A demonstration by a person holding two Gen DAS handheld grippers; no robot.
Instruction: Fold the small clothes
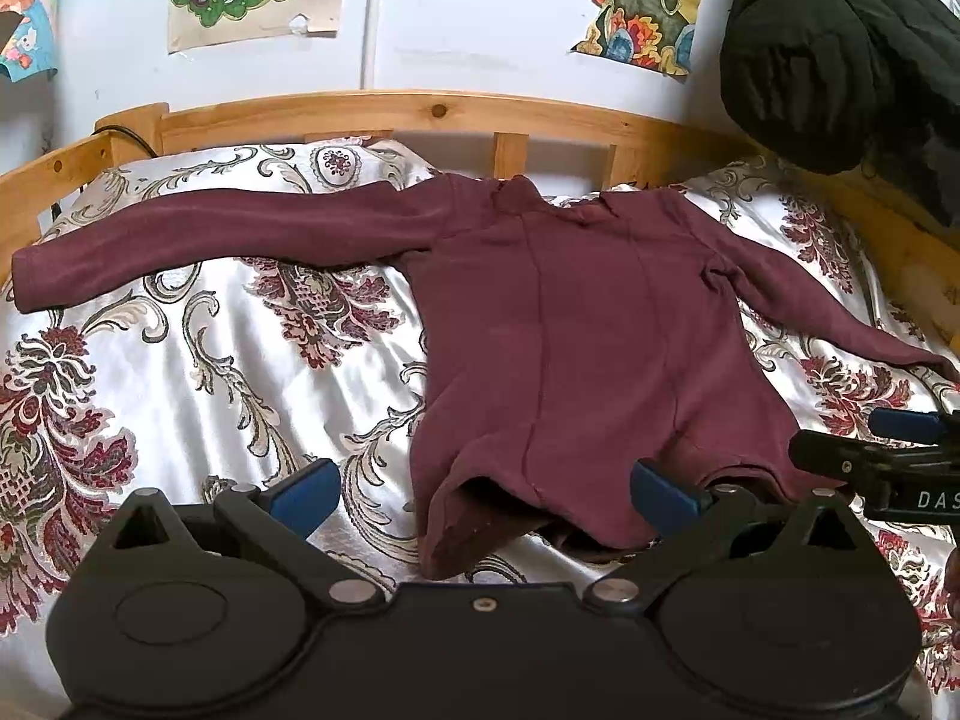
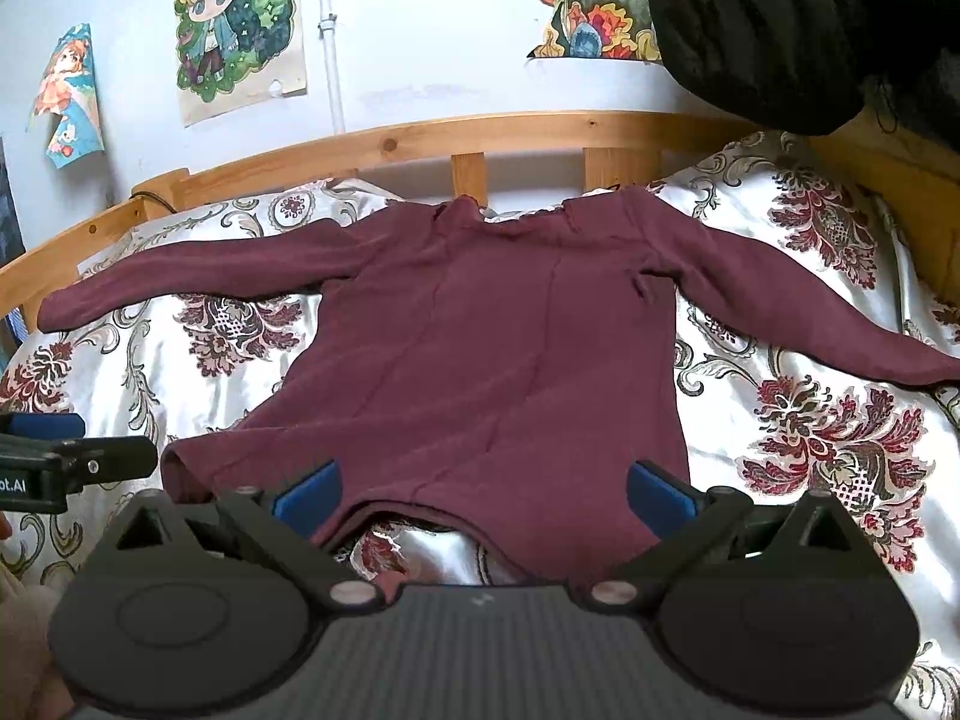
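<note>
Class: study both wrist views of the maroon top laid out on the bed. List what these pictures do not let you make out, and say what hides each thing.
- Right cuff of the top: cut off by the right edge in both views.
- Lower hem, middle: the left gripper body covers it in the left view; the right gripper body in the right view.
- Underside of the top: it lies flat on the bedspread.
- Dark garment: cut off at the top right corner.
</note>
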